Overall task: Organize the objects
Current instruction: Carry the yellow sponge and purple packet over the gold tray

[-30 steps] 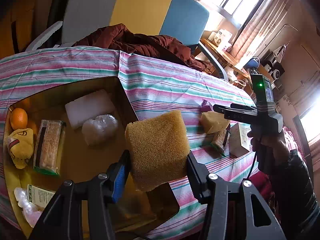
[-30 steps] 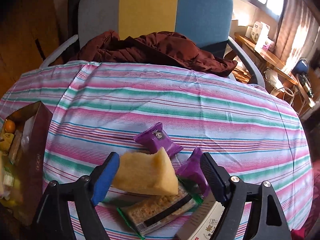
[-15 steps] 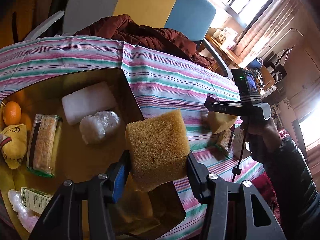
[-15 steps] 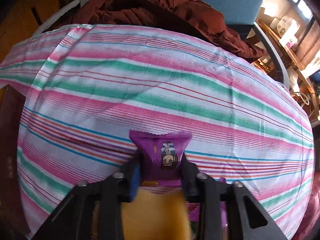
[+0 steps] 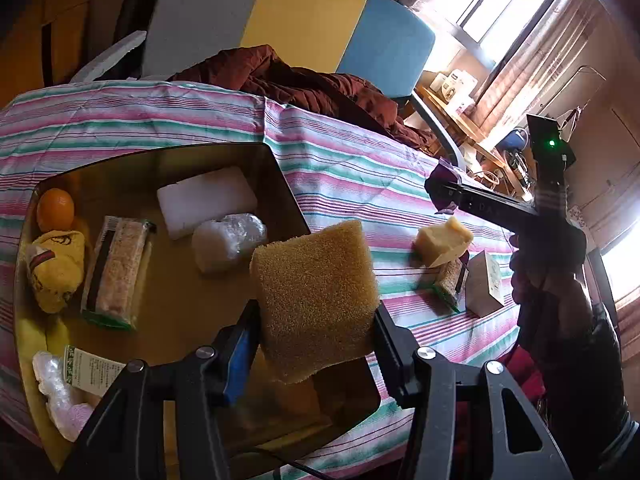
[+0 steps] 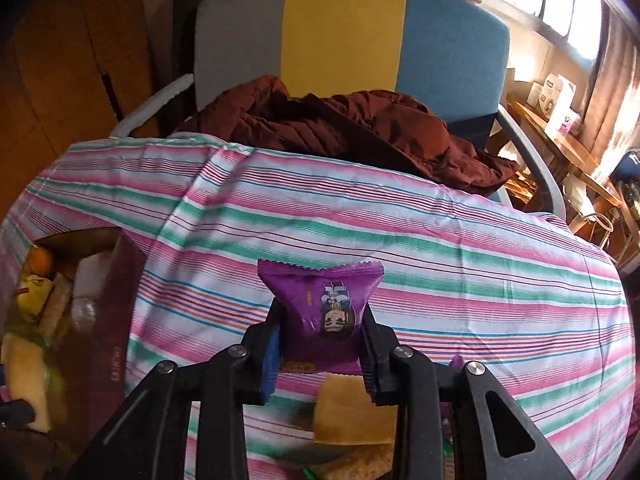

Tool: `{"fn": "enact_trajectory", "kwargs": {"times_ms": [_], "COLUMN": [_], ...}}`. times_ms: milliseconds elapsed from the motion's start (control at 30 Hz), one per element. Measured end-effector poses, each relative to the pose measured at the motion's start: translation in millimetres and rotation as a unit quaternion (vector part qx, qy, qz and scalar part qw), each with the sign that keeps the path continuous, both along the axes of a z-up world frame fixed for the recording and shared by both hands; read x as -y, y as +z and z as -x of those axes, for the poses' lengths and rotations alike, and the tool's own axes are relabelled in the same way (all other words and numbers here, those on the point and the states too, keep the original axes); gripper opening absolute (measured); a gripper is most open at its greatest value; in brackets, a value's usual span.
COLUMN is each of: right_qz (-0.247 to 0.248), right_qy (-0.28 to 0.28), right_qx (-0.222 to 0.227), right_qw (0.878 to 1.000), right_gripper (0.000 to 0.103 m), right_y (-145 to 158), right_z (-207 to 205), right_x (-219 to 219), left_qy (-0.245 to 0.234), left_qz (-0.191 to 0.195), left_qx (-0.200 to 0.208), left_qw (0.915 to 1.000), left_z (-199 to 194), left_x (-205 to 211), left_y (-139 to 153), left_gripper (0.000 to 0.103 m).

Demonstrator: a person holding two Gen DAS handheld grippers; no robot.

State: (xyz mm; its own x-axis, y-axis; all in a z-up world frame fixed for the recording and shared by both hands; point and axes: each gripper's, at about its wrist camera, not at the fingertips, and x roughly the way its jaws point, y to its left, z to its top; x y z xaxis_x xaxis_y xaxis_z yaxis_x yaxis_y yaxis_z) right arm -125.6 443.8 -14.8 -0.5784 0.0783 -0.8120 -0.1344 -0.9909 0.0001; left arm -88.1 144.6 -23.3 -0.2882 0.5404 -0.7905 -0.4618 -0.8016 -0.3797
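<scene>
Left tongs [image 5: 316, 344] pinched a tan sponge [image 5: 314, 300], held above the near right corner of the gold box [image 5: 292, 200]; the box floor lay directly below and to the left. Right tongs [image 6: 320, 344] gripped a purple snack packet [image 6: 320, 304], lifted clear of the table [image 6: 440, 248], its long axis running across the jaws. The box sat at the table's left edge, well left of the right tongs, so the left tongs were judged nearer. Striped cloth covered the table; a yellow wedge [image 5: 442, 242] and small carton [image 5: 482, 284] remained toward the right edge. Beyond: chair [image 6: 348, 28] with brown jacket [image 6: 340, 132], sunlit window.
</scene>
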Motion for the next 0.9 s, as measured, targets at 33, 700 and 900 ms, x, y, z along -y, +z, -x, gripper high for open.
{"fn": "enact_trajectory", "kwargs": {"times_ms": [33, 700, 900], "right_qz": [0.006, 0.098, 0.1], "right_qy": [0.009, 0.148, 0.157], "right_qx": [-0.004, -0.015, -0.011], "right_qw": [1.0, 0.984, 0.983], "right_gripper": [0.033, 0.034, 0.034], "right_y": [2, 4, 6], "right_z": [-4, -10, 17], "right_x": [9, 183, 204], "left_qy": [0.005, 0.138, 0.135], "left_qz": [-0.001, -0.013, -0.005], "left_qx": [-0.003, -0.024, -0.024], "left_qw": [1.0, 0.99, 0.9906], "left_z": [-1, 61, 81], "left_x": [6, 133, 130], "left_y": [1, 14, 5], "left_gripper": [0.054, 0.054, 0.054]}}
